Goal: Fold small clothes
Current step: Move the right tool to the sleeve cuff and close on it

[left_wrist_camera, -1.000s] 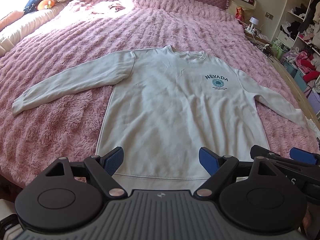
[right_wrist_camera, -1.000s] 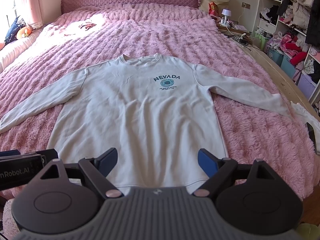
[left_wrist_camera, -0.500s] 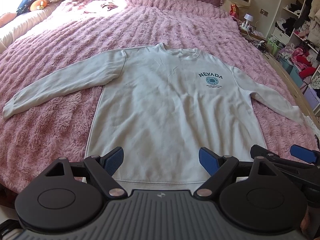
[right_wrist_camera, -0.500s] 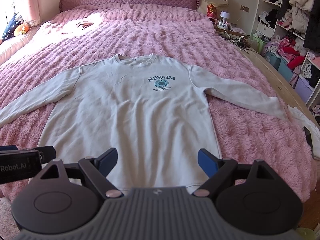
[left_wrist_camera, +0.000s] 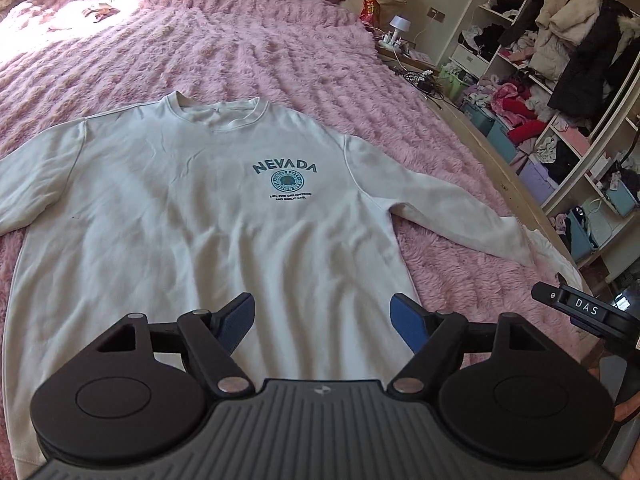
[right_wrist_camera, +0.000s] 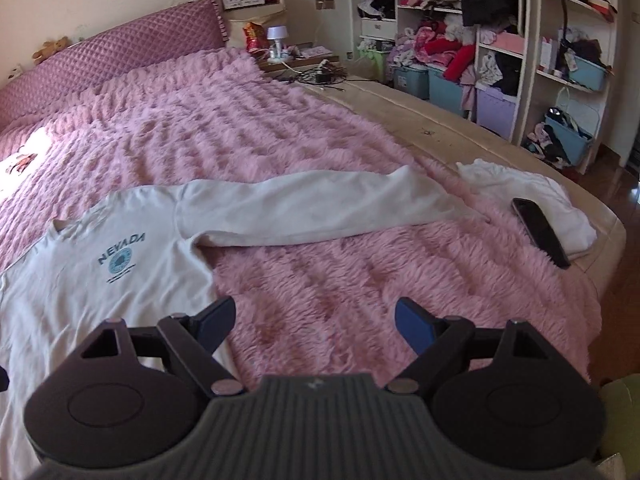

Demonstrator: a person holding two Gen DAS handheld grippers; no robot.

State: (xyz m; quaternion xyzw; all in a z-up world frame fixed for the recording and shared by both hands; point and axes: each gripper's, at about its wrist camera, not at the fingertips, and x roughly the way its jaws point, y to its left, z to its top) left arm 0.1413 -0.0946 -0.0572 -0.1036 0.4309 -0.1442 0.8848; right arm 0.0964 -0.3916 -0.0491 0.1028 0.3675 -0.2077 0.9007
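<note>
currently the white sweatshirt lies flat, front up, on the pink bedspread. left gripper: jaws spread, just been closing slightly, nothing between them, above the lower body of the garment. right gripper: jaws spread, empty, over bedspread beside the sweatshirt's side edge, sleeve beyond.

A fluffy pink blanket covers the bed, with a quilted purple headboard at its far end. Near the bed's right edge a dark phone lies partly on a crumpled white cloth. Beside the headboard stand a small white lamp and a red snack bag, with tangled cables nearby. Open shelves along the wall hold heaped clothes and blue storage bins.
</note>
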